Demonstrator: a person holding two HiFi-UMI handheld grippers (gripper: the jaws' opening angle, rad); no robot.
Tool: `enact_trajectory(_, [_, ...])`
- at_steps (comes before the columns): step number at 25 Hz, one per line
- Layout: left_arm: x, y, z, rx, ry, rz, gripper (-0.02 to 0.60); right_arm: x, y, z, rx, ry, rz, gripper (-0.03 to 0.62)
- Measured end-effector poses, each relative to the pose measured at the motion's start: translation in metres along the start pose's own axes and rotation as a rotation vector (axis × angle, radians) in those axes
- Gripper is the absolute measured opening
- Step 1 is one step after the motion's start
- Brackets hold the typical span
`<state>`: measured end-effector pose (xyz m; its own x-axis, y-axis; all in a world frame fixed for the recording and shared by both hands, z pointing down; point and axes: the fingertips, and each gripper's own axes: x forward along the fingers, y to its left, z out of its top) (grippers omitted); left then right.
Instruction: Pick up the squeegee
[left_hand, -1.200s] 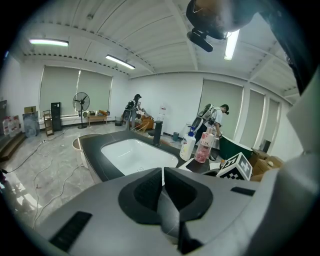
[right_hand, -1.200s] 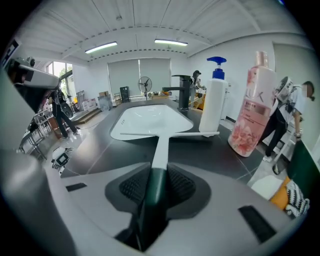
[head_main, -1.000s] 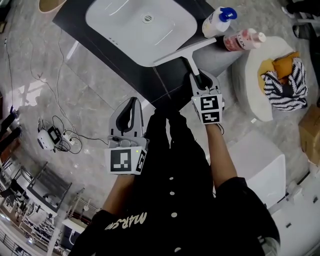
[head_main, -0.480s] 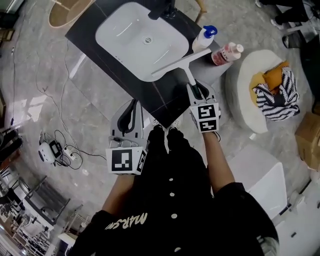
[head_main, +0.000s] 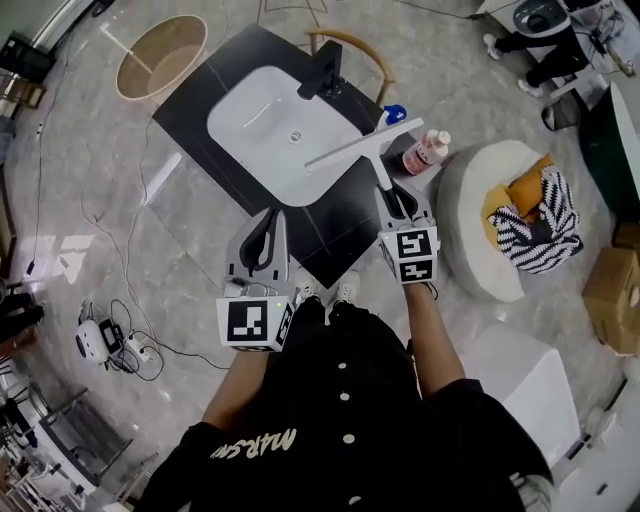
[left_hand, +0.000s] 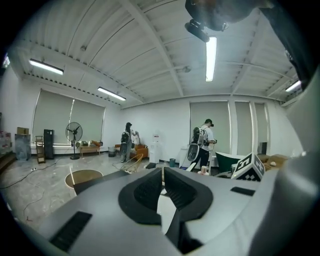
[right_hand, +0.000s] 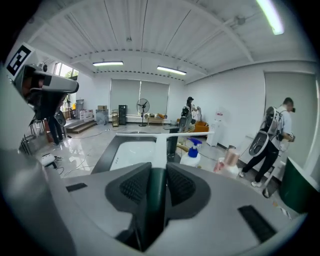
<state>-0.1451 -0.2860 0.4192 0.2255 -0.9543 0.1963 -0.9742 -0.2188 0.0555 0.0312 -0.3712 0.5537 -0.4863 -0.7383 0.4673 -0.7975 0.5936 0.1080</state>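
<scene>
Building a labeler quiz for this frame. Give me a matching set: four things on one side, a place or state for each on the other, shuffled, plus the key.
Things:
1. squeegee
2. left gripper
3. spray bottle
4. striped cloth

Place or state:
A. lying on the round white seat
B. blue-topped, standing on the dark counter beside the sink
C. jaws together, nothing between them
D. clamped by its handle in the right gripper, held up over the counter

Pairs: 1-D, 2-C, 3-B, 4-A
</scene>
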Motion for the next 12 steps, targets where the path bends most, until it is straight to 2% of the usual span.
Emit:
enact_trajectory(7, [0.009, 0.0, 0.05, 0.037, -0.109, -0.006, 0.02, -0.017, -0.015, 0.08, -0.046, -0.148, -0.02, 0.087])
enact_trajectory(12, [0.013, 0.01, 0.078, 0.064, -0.144, 0.004, 0.02, -0.039, -0.019, 0.133, -0.067, -0.255, -0.029, 0.087])
